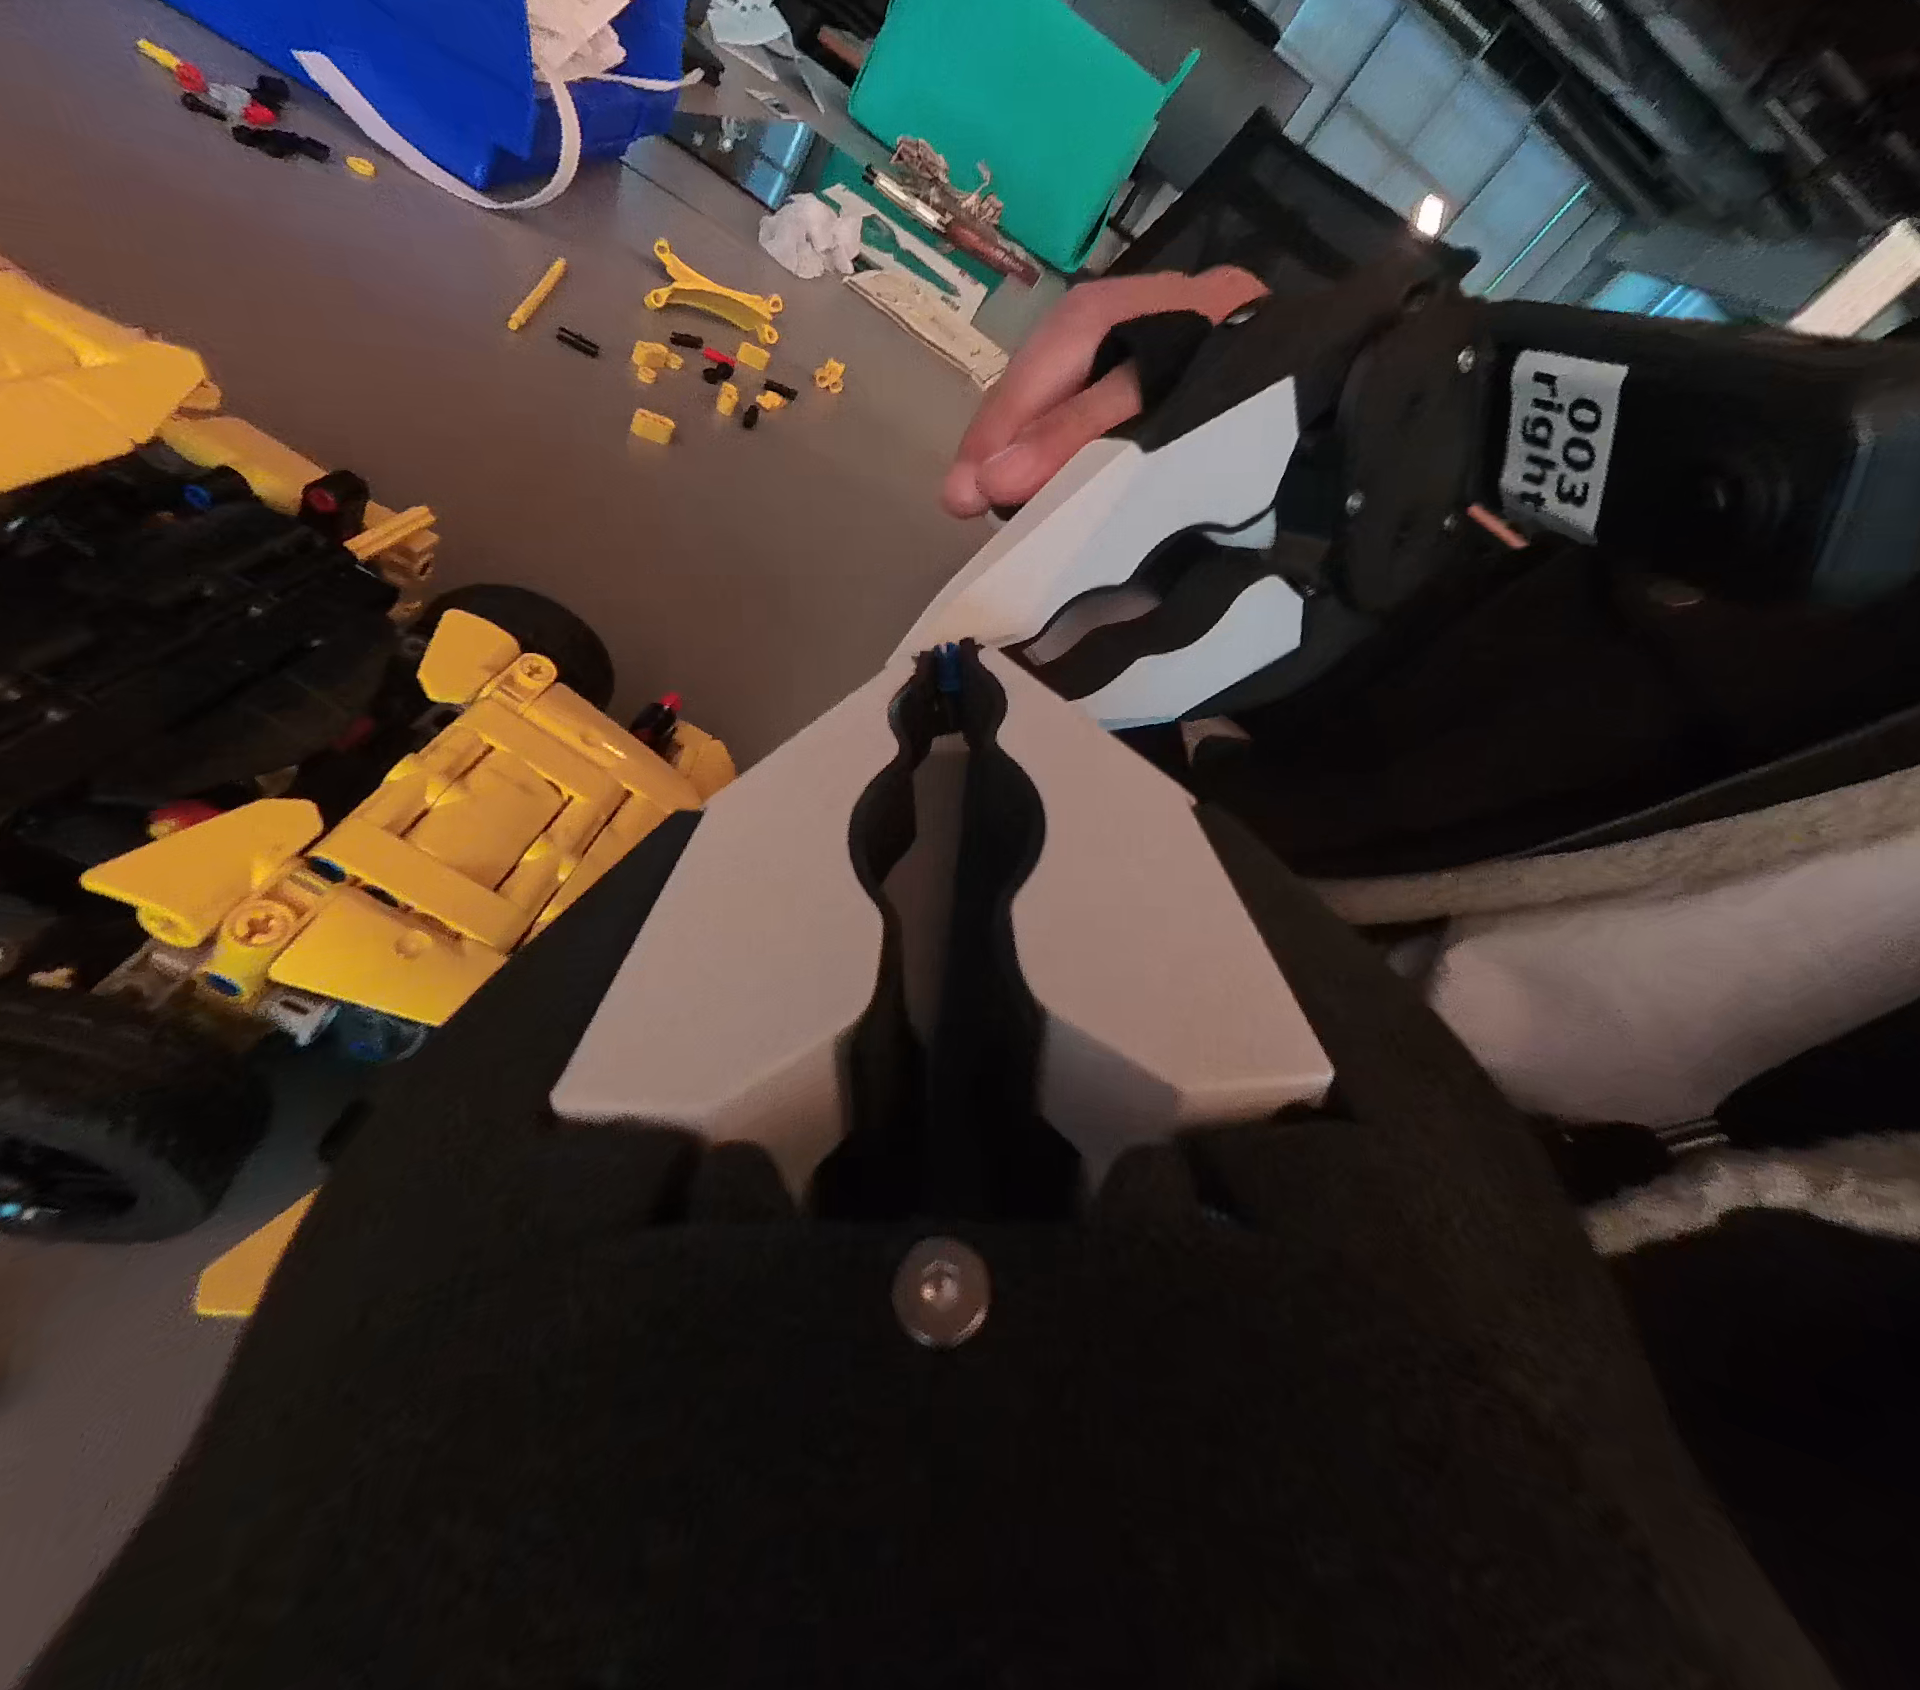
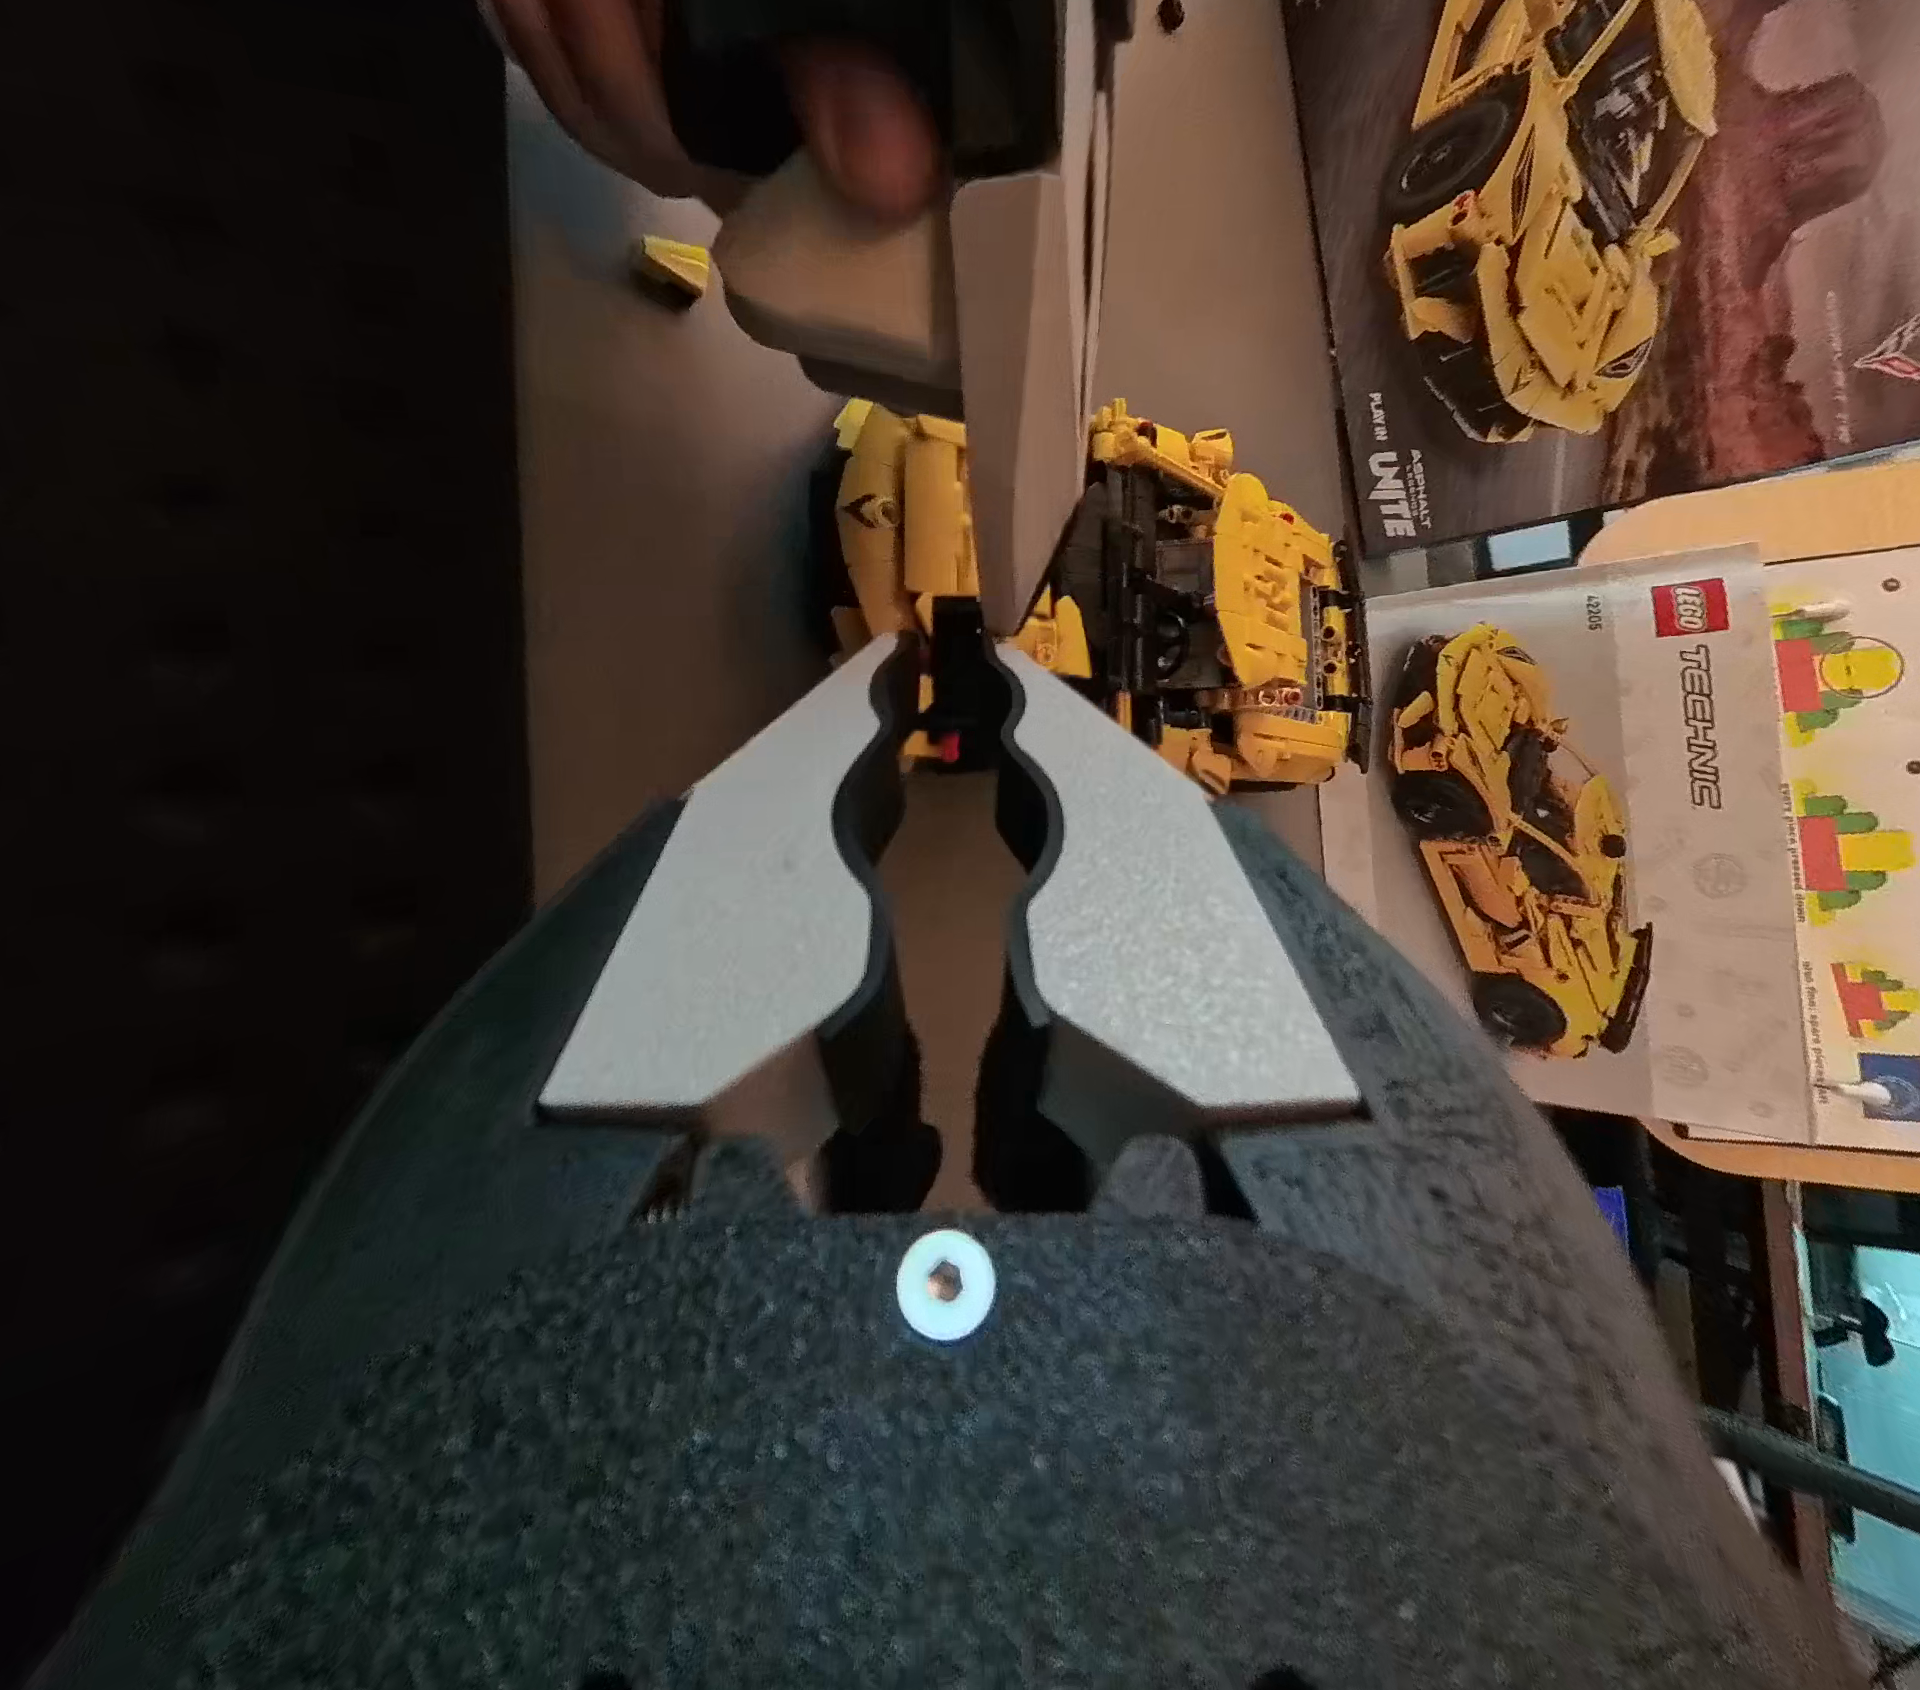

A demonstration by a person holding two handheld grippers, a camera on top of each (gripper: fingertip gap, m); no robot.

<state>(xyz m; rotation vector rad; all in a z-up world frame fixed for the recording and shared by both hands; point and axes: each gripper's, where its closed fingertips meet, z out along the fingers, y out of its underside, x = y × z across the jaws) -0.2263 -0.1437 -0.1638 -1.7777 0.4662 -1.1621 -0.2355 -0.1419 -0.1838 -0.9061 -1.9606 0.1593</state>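
Left gripper (image 1: 943, 690) pinches a small blue pin (image 1: 943, 666); right gripper (image 2: 951, 674) clamps a black piece (image 2: 958, 648); their tips meet; yellow car (image 1: 436, 830) at nine o'clock.

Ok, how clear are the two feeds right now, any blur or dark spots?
Left wrist view: dim, the yellow toy car motion-blurred, wide-angle bending at the edges, the left gripper tips sharp. Right wrist view: the left side black, the hand close and soft, the right gripper and booklet readable.
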